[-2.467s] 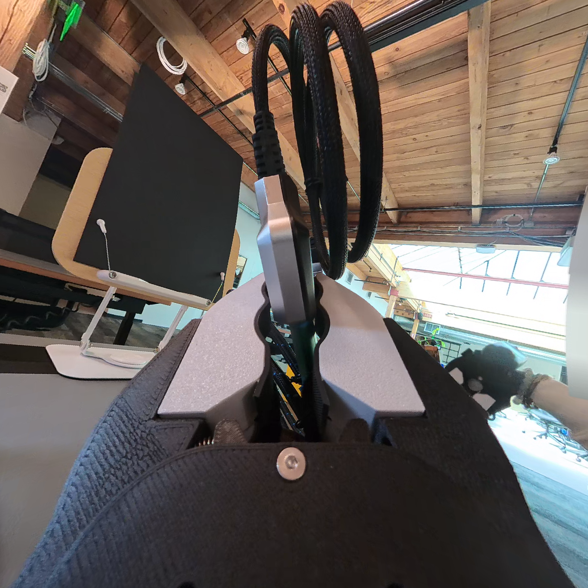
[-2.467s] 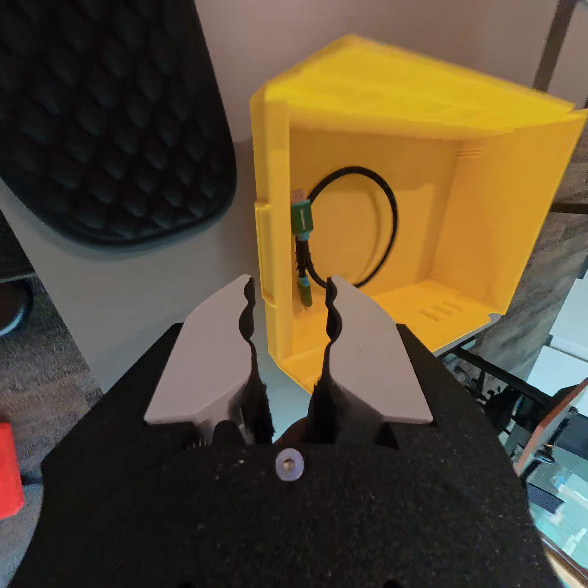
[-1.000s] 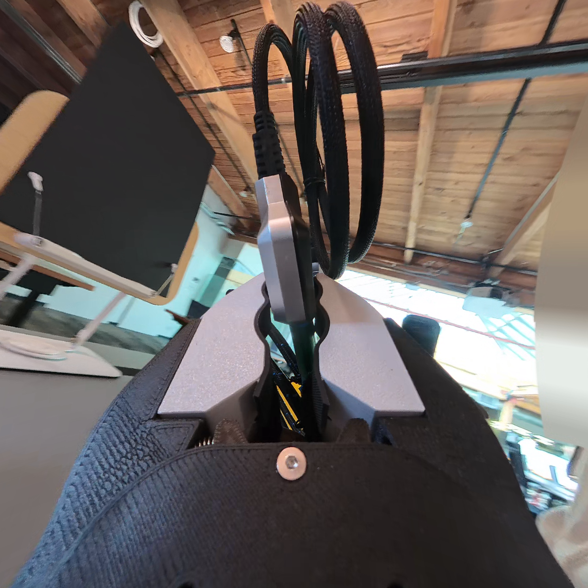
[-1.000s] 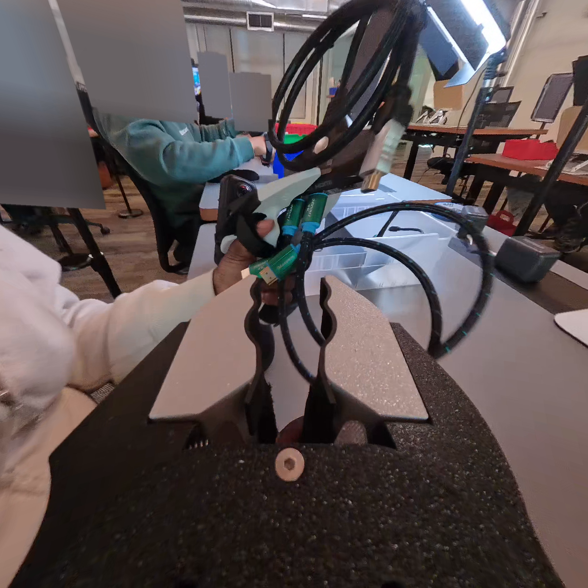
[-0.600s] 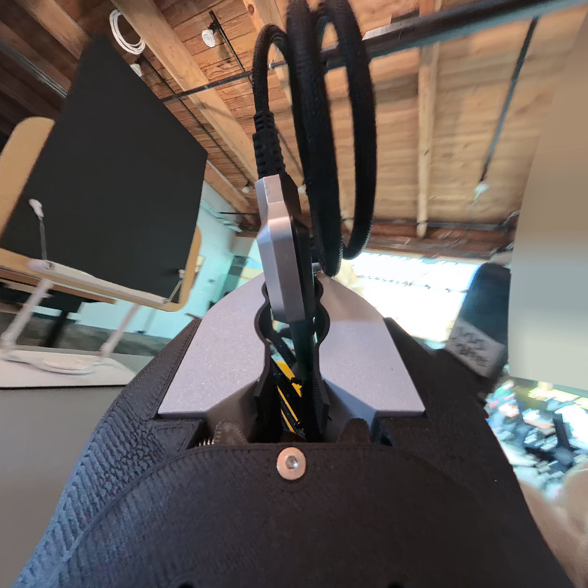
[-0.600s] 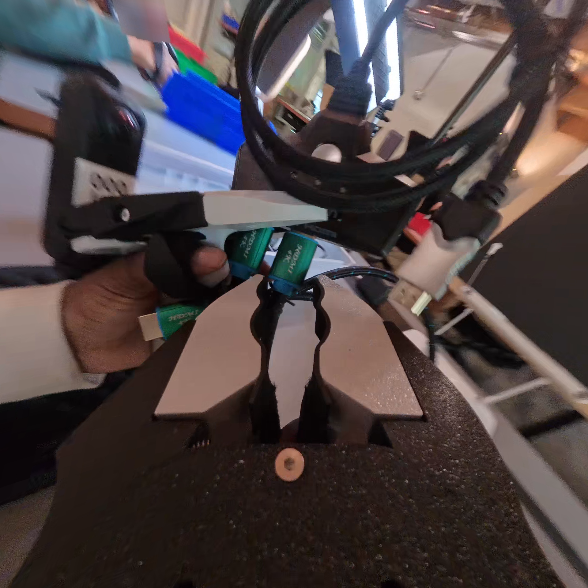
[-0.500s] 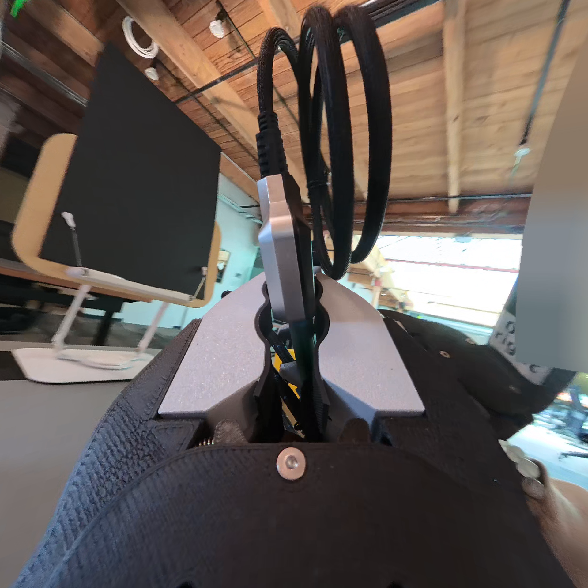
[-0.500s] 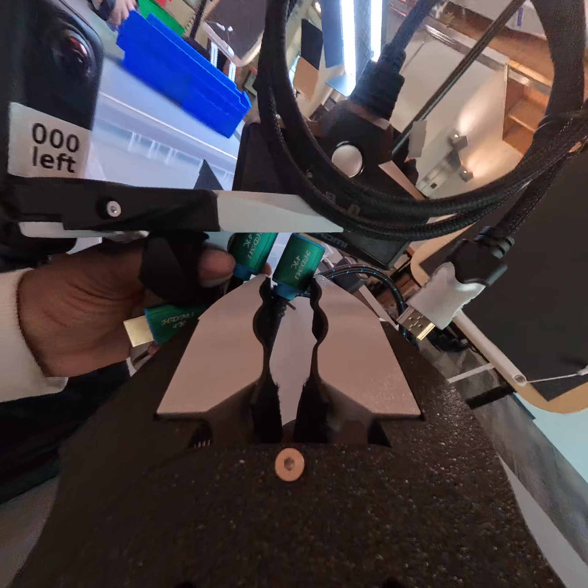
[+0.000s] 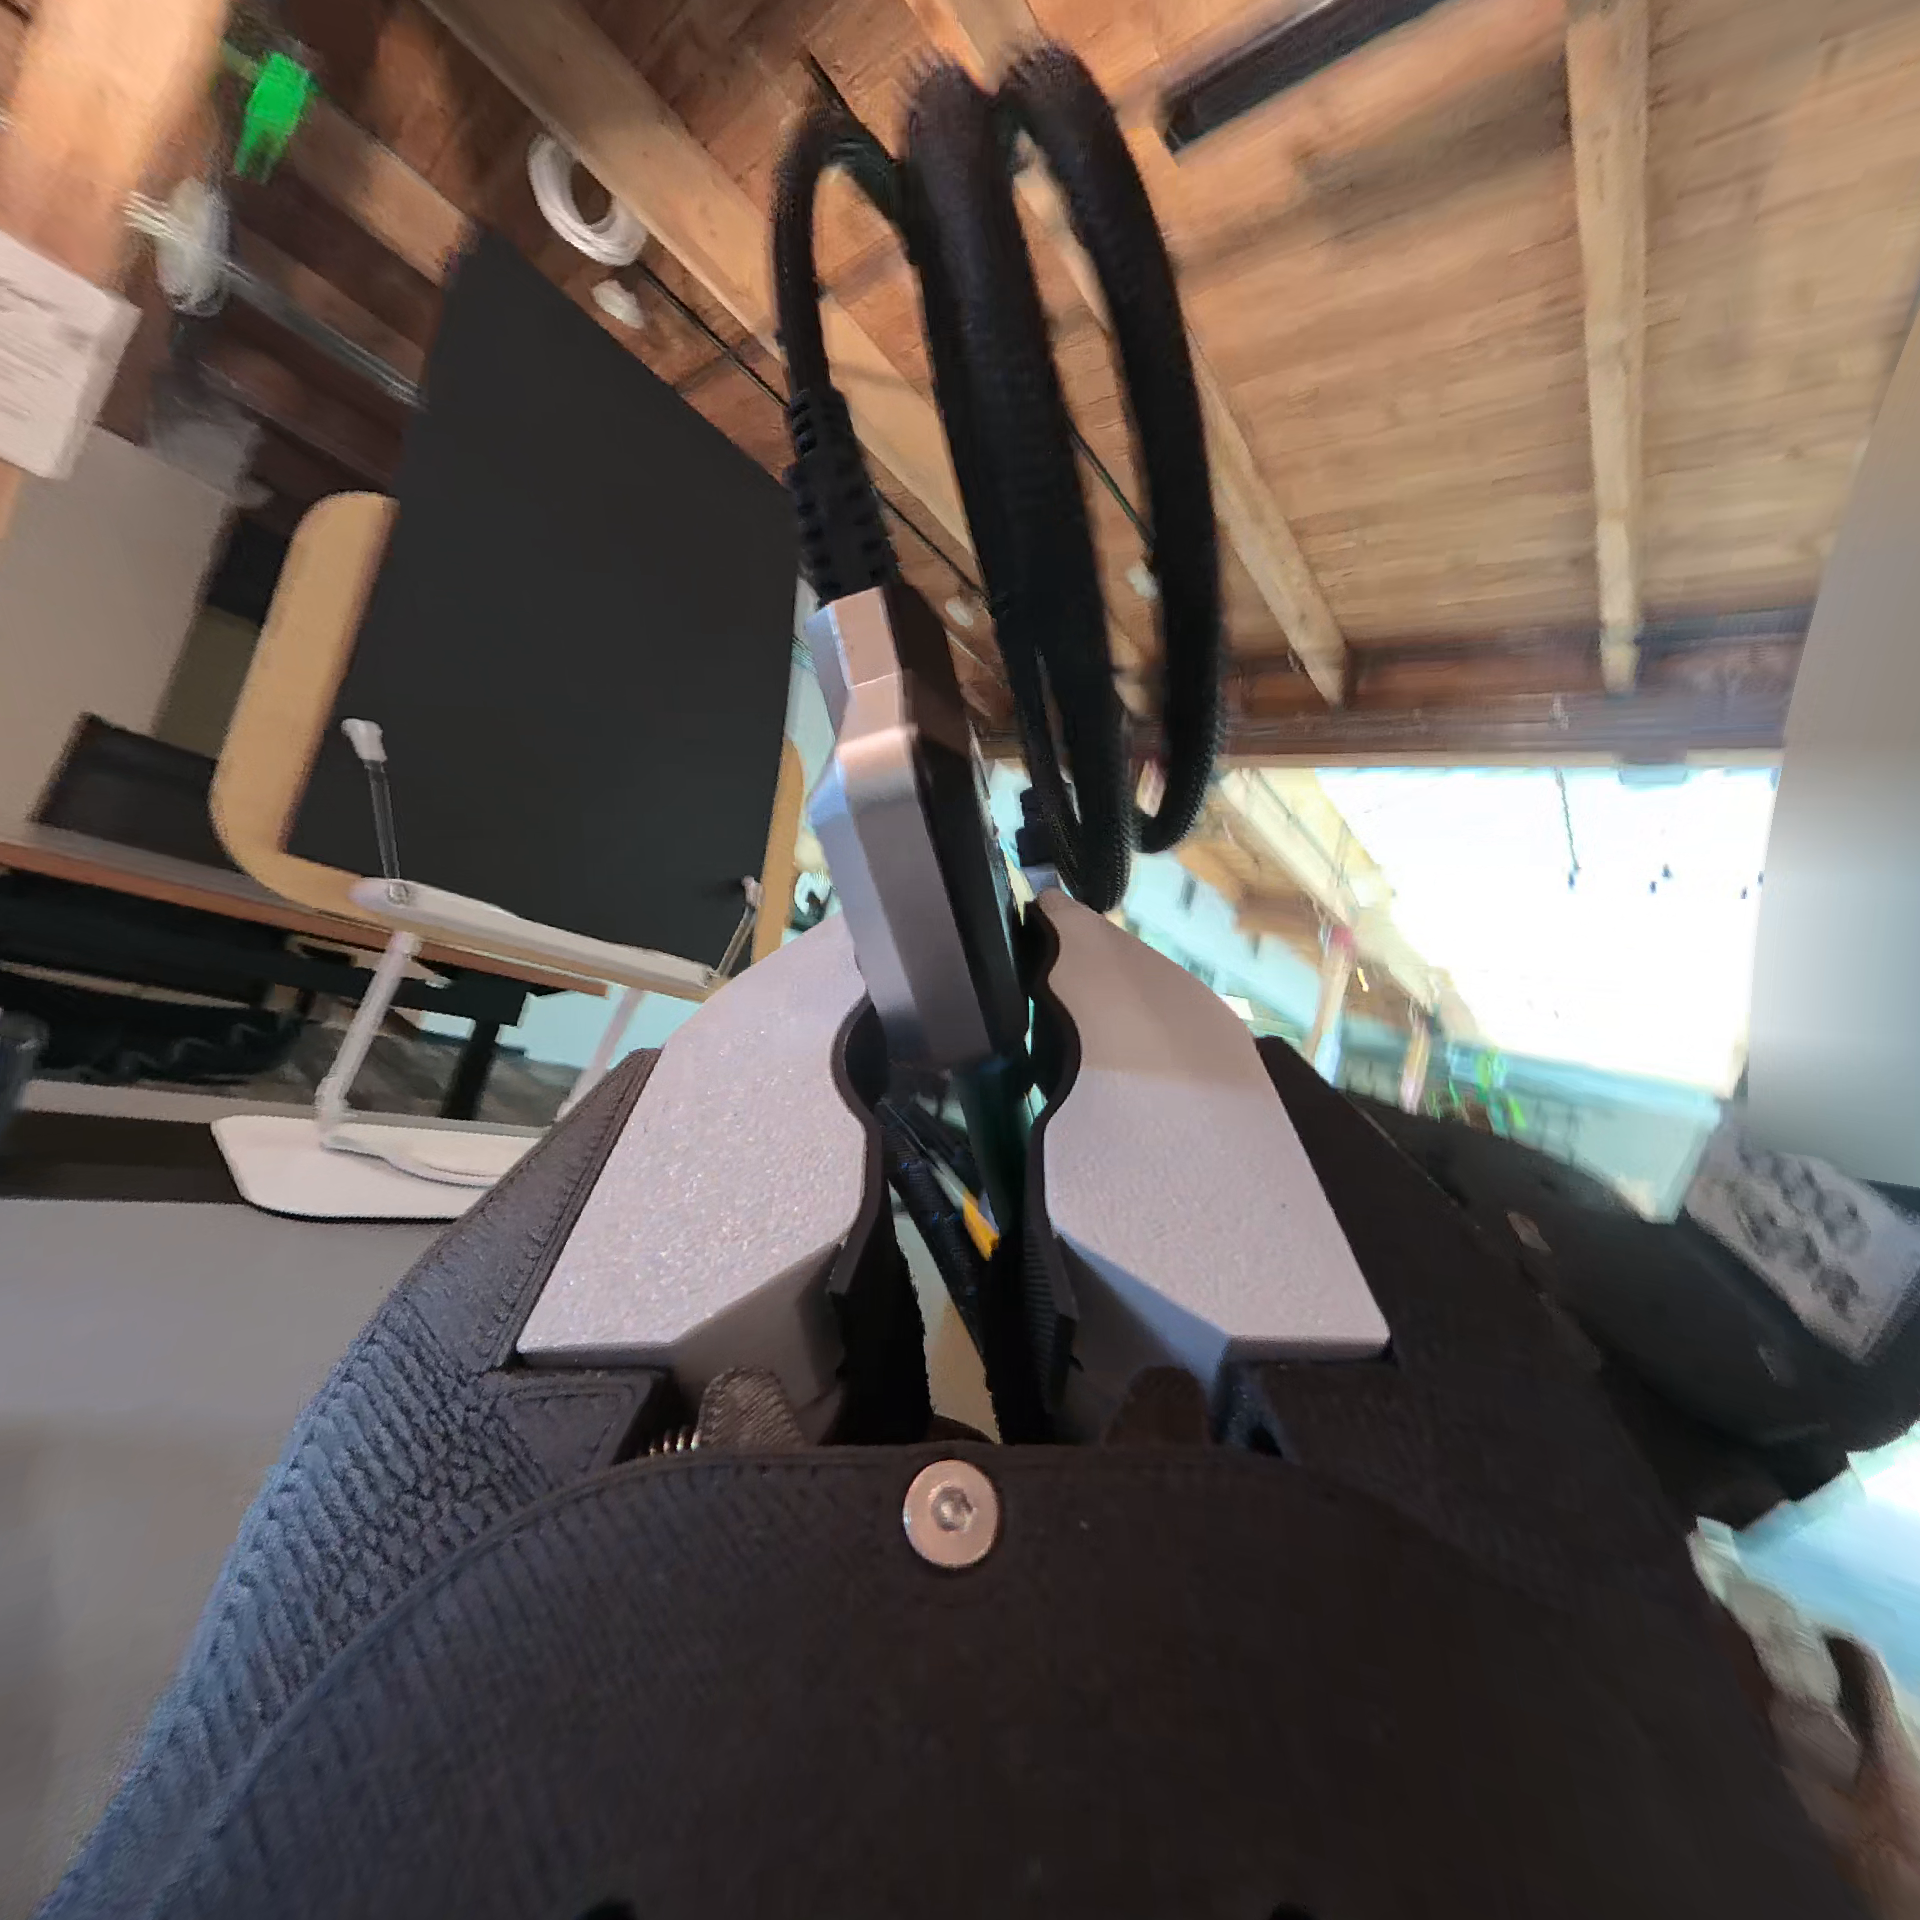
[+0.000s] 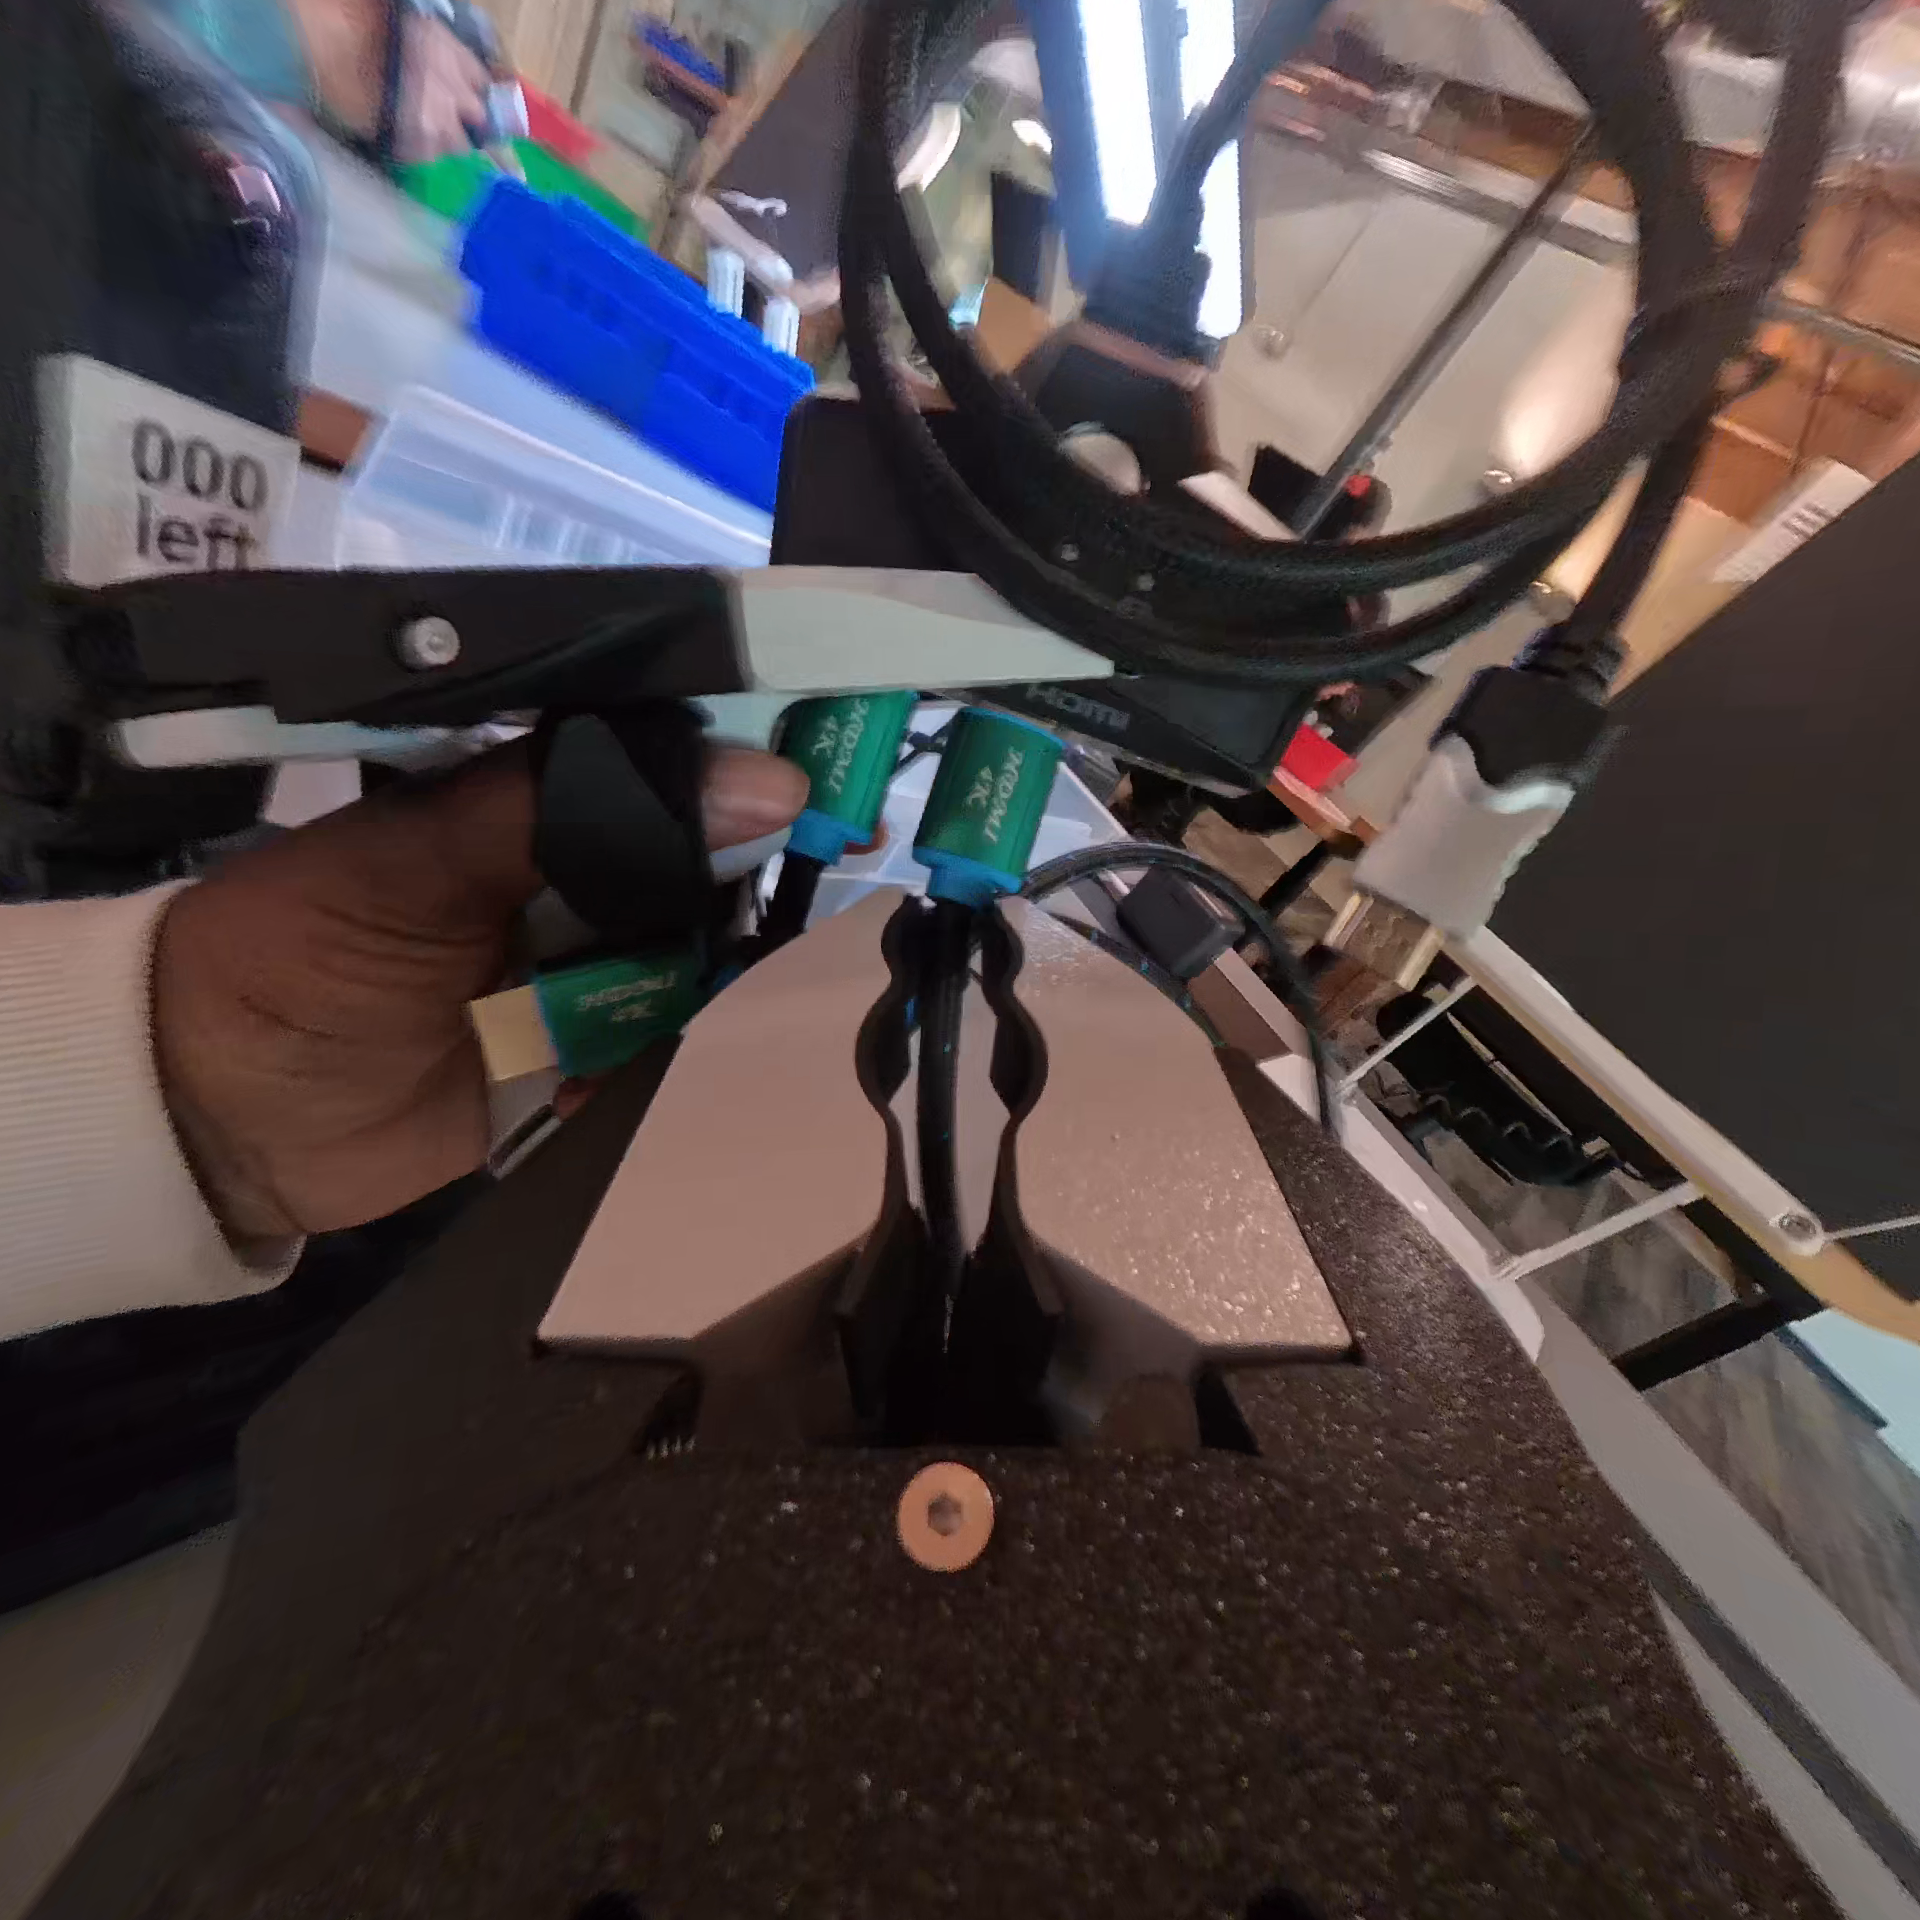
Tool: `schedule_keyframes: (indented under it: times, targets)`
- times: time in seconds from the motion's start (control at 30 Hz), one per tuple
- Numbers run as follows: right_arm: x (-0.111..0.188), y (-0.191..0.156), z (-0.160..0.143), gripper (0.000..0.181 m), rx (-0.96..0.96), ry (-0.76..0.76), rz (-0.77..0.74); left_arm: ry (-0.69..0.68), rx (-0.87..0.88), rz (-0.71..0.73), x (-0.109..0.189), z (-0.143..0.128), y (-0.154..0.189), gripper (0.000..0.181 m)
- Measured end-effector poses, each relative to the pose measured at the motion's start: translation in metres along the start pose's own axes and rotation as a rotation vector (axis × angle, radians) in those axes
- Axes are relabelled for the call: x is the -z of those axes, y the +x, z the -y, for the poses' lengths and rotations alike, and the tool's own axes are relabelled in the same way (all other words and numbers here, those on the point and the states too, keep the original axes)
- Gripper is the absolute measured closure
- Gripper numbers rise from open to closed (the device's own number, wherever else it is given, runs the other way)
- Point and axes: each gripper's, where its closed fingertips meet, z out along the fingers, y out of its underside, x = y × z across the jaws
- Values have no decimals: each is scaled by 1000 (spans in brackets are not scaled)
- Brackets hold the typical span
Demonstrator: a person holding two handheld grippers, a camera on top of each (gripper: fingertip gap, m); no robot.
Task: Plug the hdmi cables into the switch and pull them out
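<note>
Since half a second ago the right gripper (image 10: pixel 948 940) has pushed in and pinched down on the thin black cable (image 10: pixel 940 1049) just under one green plug (image 10: pixel 987 805), where before its jaws sat a bit apart with the cable loose between them. Left side has barely shifted, just a small tilt.

Left wrist view: left gripper (image 9: pixel 951 961) is pressed onto the switch (image 9: pixel 904 831), a flat silver and black box sticking up out of the fingers, aimed at the wooden ceiling. A thick braided black cable (image 9: pixel 1060 468) coiled in loops hangs off the top end of it. Past it is a black panel on a white stand (image 9: pixel 582 582) on the grey table (image 9: pixel 156 1351). Pretty blurry, so I can't see any ports from here.

Right wrist view: looking side-on at the left gripper, with the person's hand (image 10: pixel 343 997) wrapped round its handle. Two green plugs sit up against the underside of the switch, that's the one the right gripper is below plus a second green plug (image 10: pixel 847 764) next to it. They look plugged in but I can't be sure they're fully seated. A third green plug (image 10: pixel 582 1013) is loose near the hand, gold tip showing. A silver plug (image 10: pixel 1455 831) on the braided cable dangles free to the right.

So my guess is the plugging part is mostly done and this is the start of pulling one out. The other cable is left to pull
</note>
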Motion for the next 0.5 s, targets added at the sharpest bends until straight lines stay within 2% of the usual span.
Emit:
schedule_keyframes:
  times: [0.07, 0.23, 0.37, 0.5]
  targets:
    - [6, -5, -3, 171, 10, 20, 16, 35, 25, 6, 2, 5, -3, 160]
    - [16, -2, -8, 172, -18, 20, 33, 8, -26, -29, -3, 0, 8, 160]
    - [22, -3, -6, 172, 106, 28, -23, -3, -32, -49, -2, -1, 11, 159]
    - [36, -2, -13, 172, 126, 32, -56, -13, 78, -54, -2, -8, 10, 159]
